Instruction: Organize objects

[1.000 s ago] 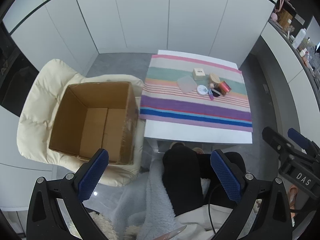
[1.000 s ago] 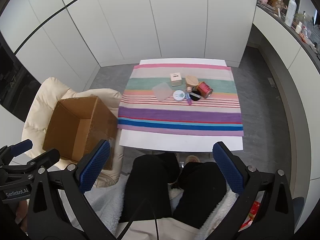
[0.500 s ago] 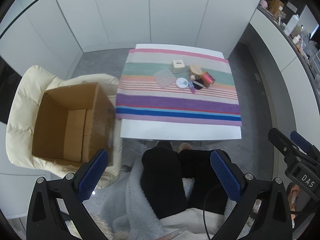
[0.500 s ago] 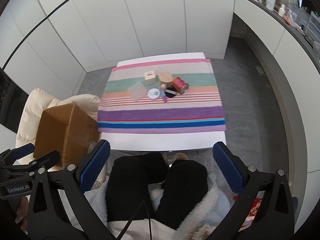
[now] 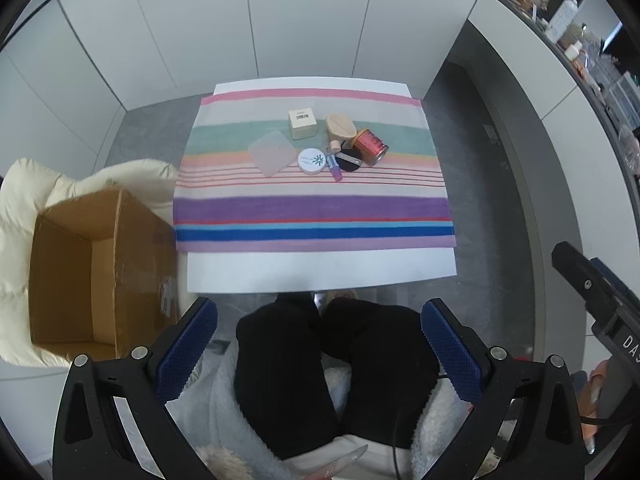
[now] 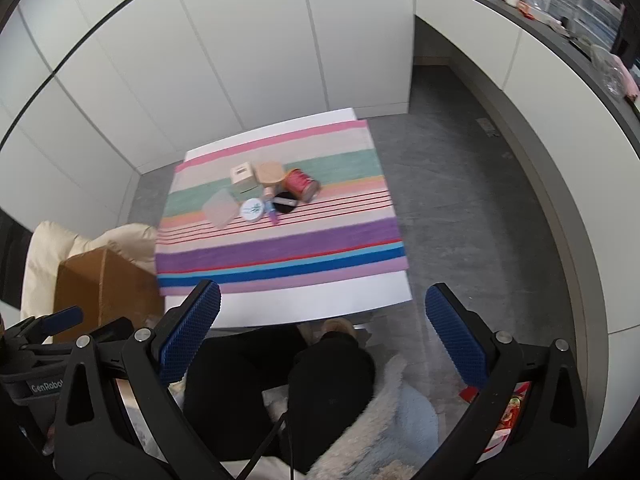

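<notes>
Approach stage: left tool (image 5: 319,347) and right tool (image 6: 323,330), both spread and empty, hover above the lap. Small cosmetics cluster (image 5: 322,148) sits on the striped-cloth tabletop (image 5: 316,216); next, reach one toward the open brown cardboard box (image 5: 80,276).

Cardboard box (image 6: 106,292): in the right wrist view, its opening faces away and the left gripper (image 6: 60,320) covers its near corner; contents not determinable. Print on the round white tin (image 5: 311,161), far ahead between the left tongs, is too small to read. Counter clutter (image 5: 568,20), upper right of the tongs, is cut by the frame edge and unidentifiable. The right gripper (image 5: 600,304) is cropped at the right edge.
</notes>
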